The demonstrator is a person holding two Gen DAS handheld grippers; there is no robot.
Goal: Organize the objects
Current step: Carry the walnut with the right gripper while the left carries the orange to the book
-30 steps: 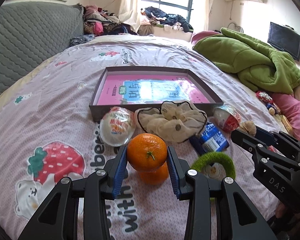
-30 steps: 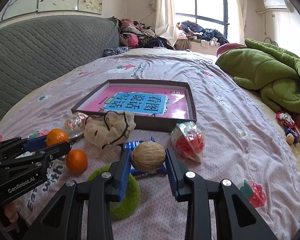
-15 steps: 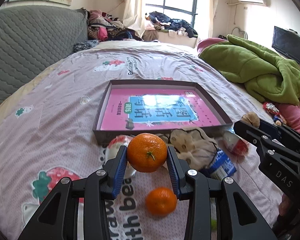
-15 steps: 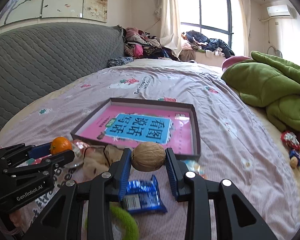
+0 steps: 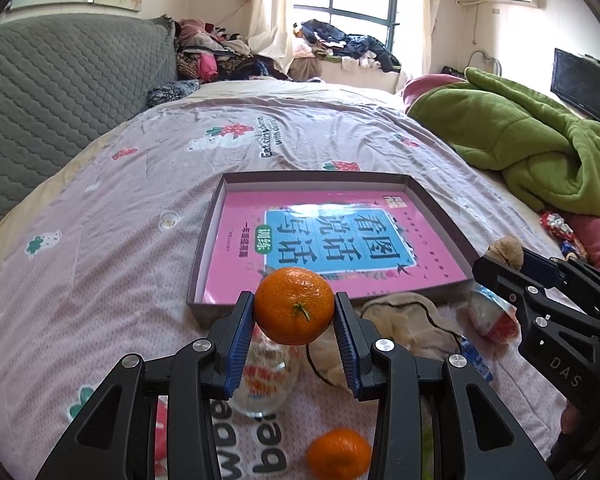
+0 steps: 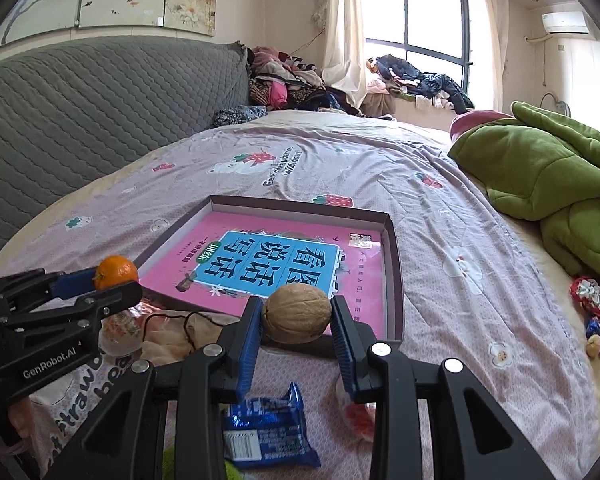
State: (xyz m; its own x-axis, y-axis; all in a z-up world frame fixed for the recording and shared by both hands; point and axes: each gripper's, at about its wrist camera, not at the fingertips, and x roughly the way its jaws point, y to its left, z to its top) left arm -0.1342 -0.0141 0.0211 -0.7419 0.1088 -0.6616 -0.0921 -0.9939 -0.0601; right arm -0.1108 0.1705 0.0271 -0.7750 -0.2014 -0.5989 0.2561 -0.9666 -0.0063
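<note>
My left gripper (image 5: 295, 330) is shut on an orange mandarin (image 5: 294, 305), held above the bed just short of the near wall of the shallow box (image 5: 204, 258) with the pink and blue book in it. My right gripper (image 6: 297, 330) is shut on a brown walnut (image 6: 296, 313), also lifted, near the box's (image 6: 396, 280) front right corner. Each gripper shows in the other's view: the right one (image 5: 504, 256) with the walnut, the left one (image 6: 116, 276) with the mandarin. A second mandarin (image 5: 339, 454) lies on the sheet below.
On the pink sheet in front of the box lie a beige scrunchie (image 5: 412, 320), a clear snack cup (image 5: 266, 380), a red-and-white wrapped snack (image 5: 492, 316) and a blue packet (image 6: 266, 432). A green blanket (image 5: 532, 152) is heaped at right, a grey headboard (image 5: 60, 92) at left.
Both grippers have moved forward toward the box with their loads and risen slightly. The scrunchie, packet and second mandarin have slid lower in both views.
</note>
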